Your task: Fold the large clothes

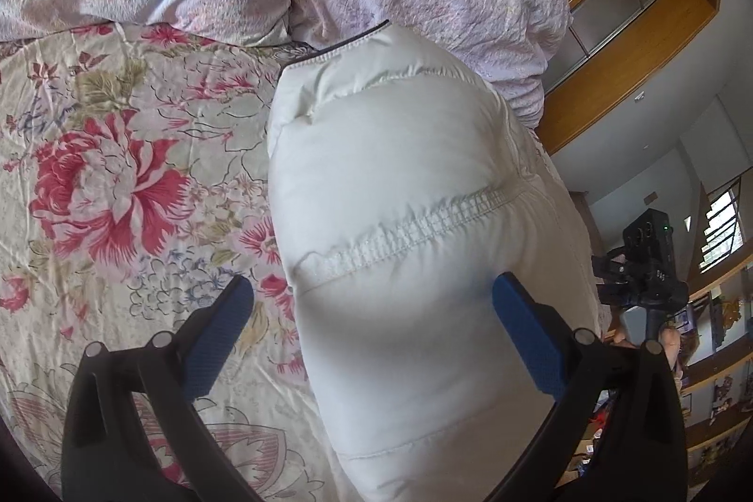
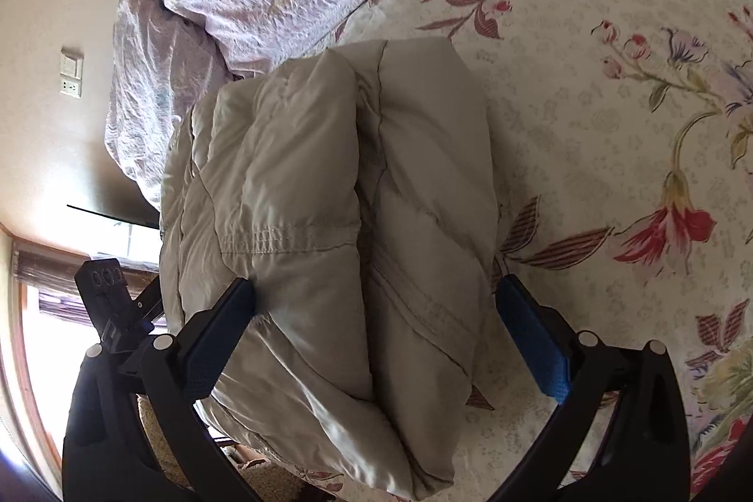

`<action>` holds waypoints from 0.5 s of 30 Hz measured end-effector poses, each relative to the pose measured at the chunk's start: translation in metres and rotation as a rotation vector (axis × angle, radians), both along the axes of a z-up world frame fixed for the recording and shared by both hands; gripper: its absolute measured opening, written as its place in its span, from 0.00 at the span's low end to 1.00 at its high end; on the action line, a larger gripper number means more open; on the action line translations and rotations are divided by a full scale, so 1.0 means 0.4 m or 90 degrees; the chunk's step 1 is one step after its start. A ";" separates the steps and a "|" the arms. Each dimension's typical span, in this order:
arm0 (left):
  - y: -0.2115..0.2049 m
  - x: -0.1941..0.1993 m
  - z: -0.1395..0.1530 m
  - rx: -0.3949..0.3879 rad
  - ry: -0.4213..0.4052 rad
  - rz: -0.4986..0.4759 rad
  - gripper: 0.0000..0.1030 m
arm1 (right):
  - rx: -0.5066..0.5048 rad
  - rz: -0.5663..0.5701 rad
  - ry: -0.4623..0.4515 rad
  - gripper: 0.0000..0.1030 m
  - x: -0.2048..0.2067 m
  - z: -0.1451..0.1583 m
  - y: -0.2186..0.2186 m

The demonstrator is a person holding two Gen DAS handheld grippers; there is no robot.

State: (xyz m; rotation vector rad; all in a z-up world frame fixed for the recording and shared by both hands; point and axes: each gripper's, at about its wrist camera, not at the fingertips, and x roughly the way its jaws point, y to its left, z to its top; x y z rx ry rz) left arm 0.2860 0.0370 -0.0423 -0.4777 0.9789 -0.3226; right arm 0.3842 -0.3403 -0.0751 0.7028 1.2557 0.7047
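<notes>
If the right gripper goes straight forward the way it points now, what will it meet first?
Most likely the folded white puffer jacket. The right gripper stands wide open, and the jacket's bulk already lies between its fingers and fills the line ahead. The floral bedsheet lies under and beyond it. Depth is unclear.

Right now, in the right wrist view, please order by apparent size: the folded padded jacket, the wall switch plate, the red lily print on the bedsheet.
1. Folded padded jacket, largest, though nearest the camera.
2. Red lily print.
3. Wall switch plate, smallest, but farther away.
</notes>
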 end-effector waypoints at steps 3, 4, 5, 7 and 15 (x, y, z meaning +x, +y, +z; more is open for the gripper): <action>-0.004 0.005 -0.009 -0.022 0.007 -0.011 0.98 | 0.030 0.022 0.019 0.99 0.004 -0.018 0.016; -0.005 0.006 -0.013 -0.029 0.010 -0.015 0.98 | 0.030 0.028 0.020 0.99 0.005 -0.021 0.022; -0.007 0.007 -0.016 -0.033 0.012 -0.017 0.98 | 0.033 0.035 0.023 0.99 0.005 -0.024 0.026; -0.006 0.008 -0.022 -0.043 0.015 -0.022 0.98 | 0.044 0.041 0.029 0.99 0.006 -0.029 0.031; -0.005 0.003 -0.022 -0.031 0.012 -0.032 0.98 | 0.037 0.097 0.007 0.99 -0.001 -0.003 0.100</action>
